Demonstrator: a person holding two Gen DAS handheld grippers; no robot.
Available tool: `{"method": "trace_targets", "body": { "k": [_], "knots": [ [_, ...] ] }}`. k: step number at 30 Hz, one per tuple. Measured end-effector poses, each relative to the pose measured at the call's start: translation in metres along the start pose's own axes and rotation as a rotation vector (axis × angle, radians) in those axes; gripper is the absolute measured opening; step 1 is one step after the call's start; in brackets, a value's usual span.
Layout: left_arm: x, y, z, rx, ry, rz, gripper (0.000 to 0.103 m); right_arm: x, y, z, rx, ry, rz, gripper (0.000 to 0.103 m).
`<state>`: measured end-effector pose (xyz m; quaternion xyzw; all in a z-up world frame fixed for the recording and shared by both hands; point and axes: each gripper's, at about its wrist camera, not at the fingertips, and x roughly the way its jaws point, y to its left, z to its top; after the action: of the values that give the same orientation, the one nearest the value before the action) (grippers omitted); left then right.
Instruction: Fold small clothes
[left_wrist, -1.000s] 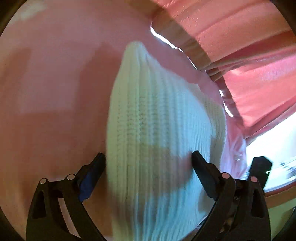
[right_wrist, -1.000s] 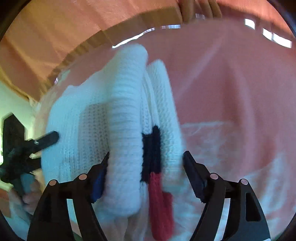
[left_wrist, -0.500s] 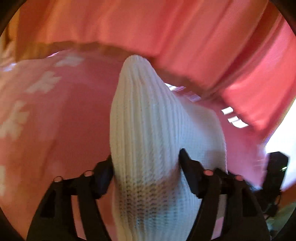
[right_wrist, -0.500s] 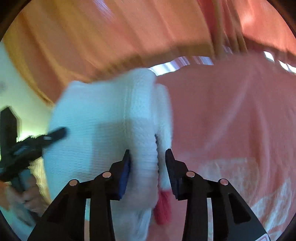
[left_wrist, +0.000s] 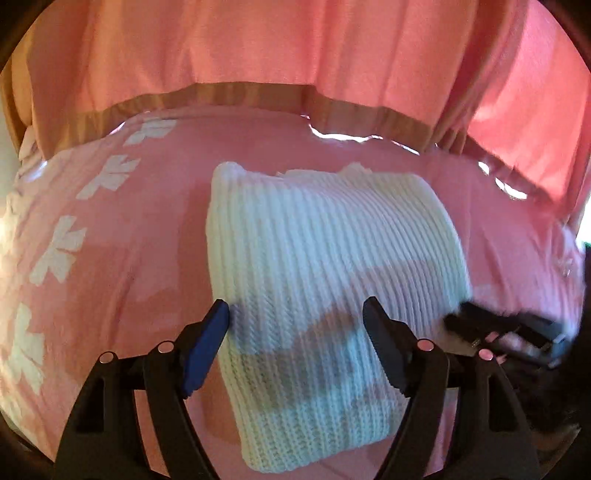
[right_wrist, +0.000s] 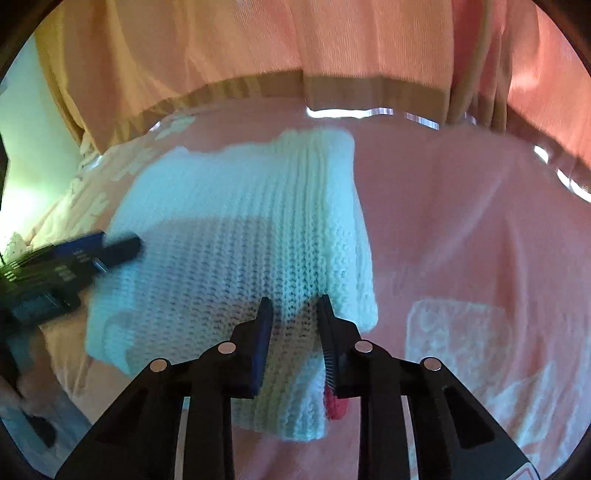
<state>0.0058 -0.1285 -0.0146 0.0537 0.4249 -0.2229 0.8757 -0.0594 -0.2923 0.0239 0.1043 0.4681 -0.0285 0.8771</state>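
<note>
A white knitted garment (left_wrist: 325, 258) lies folded on the pink bedspread (left_wrist: 110, 266). My left gripper (left_wrist: 295, 314) is open, its fingers spread on either side of the garment's near edge. In the right wrist view the same garment (right_wrist: 236, 236) fills the middle, and a red patch (right_wrist: 336, 406) shows at its near edge. My right gripper (right_wrist: 293, 314) is shut on the garment's near right corner. Each gripper shows blurred in the other's view, the right gripper low on the right of the left wrist view (left_wrist: 509, 332) and the left gripper on the left of the right wrist view (right_wrist: 74, 254).
The bedspread has white flower prints (left_wrist: 59, 251) at the left. Pink curtains (left_wrist: 295, 48) with a tan hem hang behind the bed. A pale patterned patch (right_wrist: 458, 332) lies on the spread to the right of the garment.
Both grippers closed on the raised garment, then carried it down flat onto the bedspread. The left gripper has since opened; the right stays shut on the corner.
</note>
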Motion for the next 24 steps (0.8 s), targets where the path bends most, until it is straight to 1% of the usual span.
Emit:
{"method": "trace_targets", "body": {
  "k": [2,3,4,5,6,7,8,9,10,11,13,14,15,16,17,18,19,20,21,22,23,24],
  "knots": [
    [-0.005,-0.004,-0.005,0.034,-0.025,0.020,0.072,-0.016,-0.004,0.002,0.021,-0.062,0.007,0.023],
    [-0.008,-0.004,-0.007,0.039,-0.032,0.024,0.072,-0.020,-0.002,0.003,0.024,-0.078,0.000,0.024],
    [-0.010,-0.005,-0.008,0.038,-0.033,0.027,0.072,-0.025,0.000,0.002,0.023,-0.093,-0.017,0.025],
    [-0.012,-0.004,-0.011,0.032,-0.029,0.026,0.072,-0.030,0.000,0.000,0.024,-0.113,-0.054,0.027],
    [-0.013,-0.004,-0.013,0.027,-0.026,0.025,0.072,-0.029,-0.001,0.001,0.027,-0.114,-0.072,0.030],
    [-0.015,-0.003,-0.015,0.021,-0.021,0.023,0.072,-0.026,-0.003,0.003,0.033,-0.103,-0.084,0.033],
    [-0.016,-0.002,-0.018,0.017,-0.016,0.022,0.073,-0.022,-0.008,0.000,0.061,-0.082,-0.079,0.042],
    [-0.016,0.000,-0.020,0.011,-0.009,0.020,0.076,-0.017,-0.018,0.002,0.084,-0.067,-0.066,0.050],
    [-0.016,0.002,-0.022,-0.001,0.000,0.013,0.080,-0.012,-0.024,0.001,0.109,-0.043,-0.043,0.052],
    [-0.014,0.006,-0.025,-0.026,0.017,-0.009,0.087,-0.005,-0.030,-0.001,0.136,-0.007,-0.010,0.056],
    [-0.003,0.022,-0.032,-0.126,0.080,-0.105,0.087,0.008,-0.038,-0.007,0.180,0.046,0.045,0.059],
    [0.003,0.028,-0.035,-0.168,0.112,-0.135,0.087,0.013,-0.038,-0.012,0.194,0.067,0.065,0.063],
    [0.011,0.035,-0.038,-0.211,0.147,-0.163,0.087,0.020,-0.040,-0.015,0.206,0.091,0.085,0.063],
    [0.024,0.044,-0.041,-0.268,0.193,-0.209,0.084,0.027,-0.041,-0.018,0.227,0.113,0.104,0.063],
    [0.032,0.048,-0.043,-0.299,0.219,-0.248,0.065,0.038,-0.044,-0.021,0.262,0.140,0.151,0.060],
    [0.041,0.052,-0.044,-0.327,0.250,-0.291,0.055,0.043,-0.042,-0.022,0.276,0.140,0.171,0.042],
    [0.045,0.055,-0.040,-0.341,0.252,-0.317,0.050,0.043,-0.039,-0.022,0.279,0.123,0.188,0.032],
    [0.043,0.054,-0.037,-0.332,0.243,-0.326,0.039,0.039,-0.035,-0.020,0.276,0.110,0.204,0.026],
    [0.039,0.051,-0.031,-0.302,0.225,-0.325,0.032,0.032,-0.029,-0.019,0.268,0.081,0.201,0.023],
    [0.033,0.048,-0.025,-0.267,0.199,-0.318,0.030,0.022,-0.024,-0.018,0.249,0.041,0.195,0.023],
    [0.022,0.043,-0.015,-0.213,0.153,-0.306,0.029,0.008,-0.016,-0.018,0.230,-0.007,0.195,0.022],
    [0.015,0.039,-0.010,-0.181,0.123,-0.292,0.029,-0.001,-0.008,-0.018,0.214,-0.037,0.200,0.022]
  ]
}}
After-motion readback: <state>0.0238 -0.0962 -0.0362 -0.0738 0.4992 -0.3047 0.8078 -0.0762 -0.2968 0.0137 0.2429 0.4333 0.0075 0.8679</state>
